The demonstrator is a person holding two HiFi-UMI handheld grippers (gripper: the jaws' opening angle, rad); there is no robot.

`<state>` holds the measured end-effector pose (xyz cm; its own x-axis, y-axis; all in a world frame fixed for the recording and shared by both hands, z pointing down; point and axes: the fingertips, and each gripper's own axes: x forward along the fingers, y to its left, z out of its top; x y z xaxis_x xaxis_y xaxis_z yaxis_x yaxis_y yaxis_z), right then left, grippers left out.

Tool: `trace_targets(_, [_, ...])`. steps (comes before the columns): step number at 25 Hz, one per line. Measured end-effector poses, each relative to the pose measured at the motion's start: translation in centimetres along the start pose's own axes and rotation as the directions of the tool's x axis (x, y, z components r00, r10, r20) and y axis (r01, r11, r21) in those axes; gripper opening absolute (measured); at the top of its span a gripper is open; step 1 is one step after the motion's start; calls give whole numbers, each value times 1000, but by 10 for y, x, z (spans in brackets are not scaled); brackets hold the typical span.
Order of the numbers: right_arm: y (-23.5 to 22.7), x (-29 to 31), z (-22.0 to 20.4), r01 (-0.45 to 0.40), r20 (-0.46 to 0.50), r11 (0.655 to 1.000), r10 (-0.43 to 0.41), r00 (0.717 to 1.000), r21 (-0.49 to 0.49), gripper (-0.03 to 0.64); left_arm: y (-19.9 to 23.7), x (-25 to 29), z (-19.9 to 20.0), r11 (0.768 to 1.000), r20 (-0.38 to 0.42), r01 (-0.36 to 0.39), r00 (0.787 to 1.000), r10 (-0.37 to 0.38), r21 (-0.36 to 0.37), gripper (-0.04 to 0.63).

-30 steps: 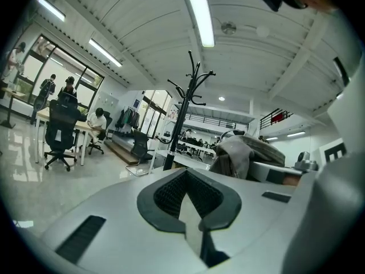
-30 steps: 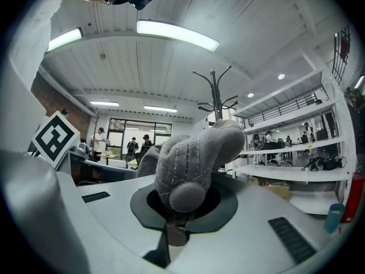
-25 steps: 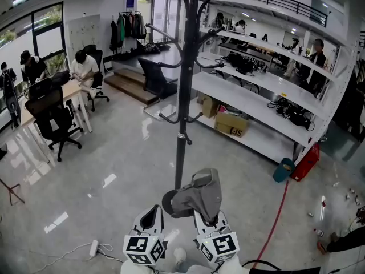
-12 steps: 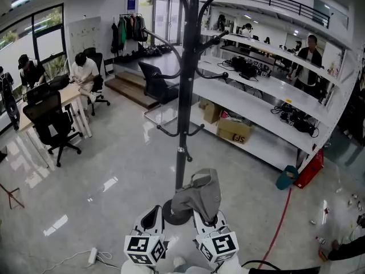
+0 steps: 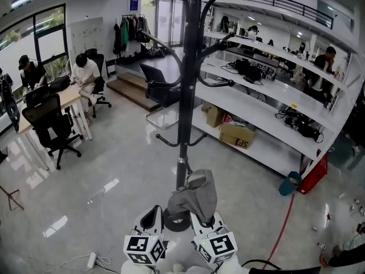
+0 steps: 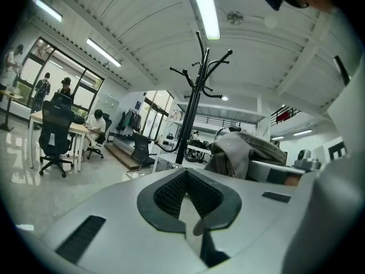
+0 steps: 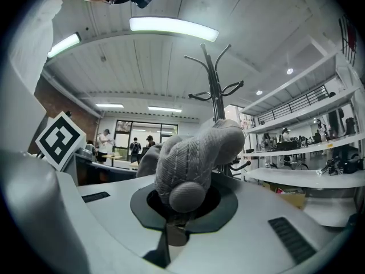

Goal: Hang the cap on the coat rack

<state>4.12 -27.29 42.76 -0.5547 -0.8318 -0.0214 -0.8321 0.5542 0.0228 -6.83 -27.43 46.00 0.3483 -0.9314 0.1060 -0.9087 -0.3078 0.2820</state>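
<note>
A tall black coat rack (image 5: 186, 96) with curved hooks stands on a round base (image 5: 175, 221) straight ahead. My right gripper (image 5: 201, 217) is shut on a grey cap (image 5: 195, 194), which hangs in front of the pole's lower part, just above the base. In the right gripper view the cap (image 7: 194, 158) bunches over the jaws of the right gripper (image 7: 181, 201), with the coat rack (image 7: 214, 90) rising behind it. My left gripper (image 5: 151, 214) stands beside it on the left, shut and holding nothing. The left gripper view shows the left gripper (image 6: 185, 173), the cap (image 6: 236, 153) and the coat rack (image 6: 194, 107).
Long white shelves (image 5: 268, 90) with gear run along the right, a cardboard box (image 5: 236, 135) beneath them. People sit at a desk (image 5: 65, 96) on the left among office chairs (image 5: 52, 124). A red cable (image 5: 280, 227) and a power strip (image 5: 91, 260) lie on the floor.
Both grippers and the cap have moved forward toward the coat rack; its base now lies right at the gripper tips. The right gripper's hold on the cap is unchanged.
</note>
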Motion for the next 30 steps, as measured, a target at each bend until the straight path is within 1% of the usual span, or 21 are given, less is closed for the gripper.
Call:
trace_targets(6, [-8,15,-1,-12,-5,1000,12,1000,-4,25,9,19,6,1000,9,-9,1000,9,-1,0])
trace_targets(21, [-6,24,-9,41,-22,999,-40,999,31,25,32,33,13,1000,-14,15,1000,-15,16,0])
trace_targets(30, [-10,30,-33,67,-69,994,-61,996,90,25,42,33,0,1000,-60,9,998,-8,16,0])
